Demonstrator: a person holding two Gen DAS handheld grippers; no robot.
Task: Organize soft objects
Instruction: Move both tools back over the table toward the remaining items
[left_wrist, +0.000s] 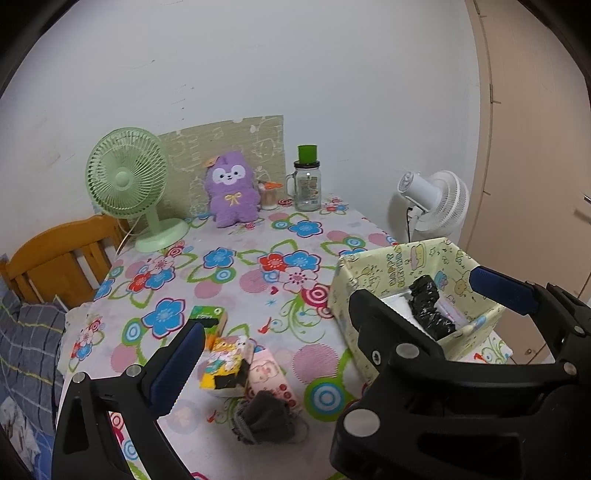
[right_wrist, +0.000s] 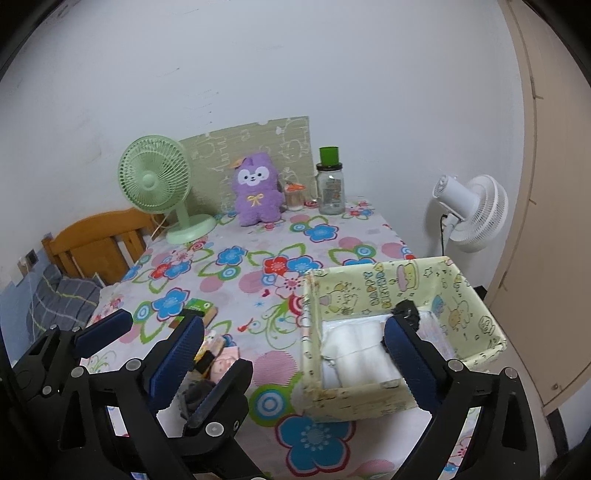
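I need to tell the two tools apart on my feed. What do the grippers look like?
Both look alike: the left gripper and right gripper have matte black plastic frames of angular linkage arms joined by round silver rivets and screws. The fingers are long flat bars faced with dark blue, finely ribbed pads. No cables, labels or sleeves show in either view.

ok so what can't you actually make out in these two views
- Box contents: the right wrist view shows white folded items, the right gripper's finger covers the rest.
- Dark cloth: the right wrist view hides most of it behind the left gripper.
- Jar label: too small in both.
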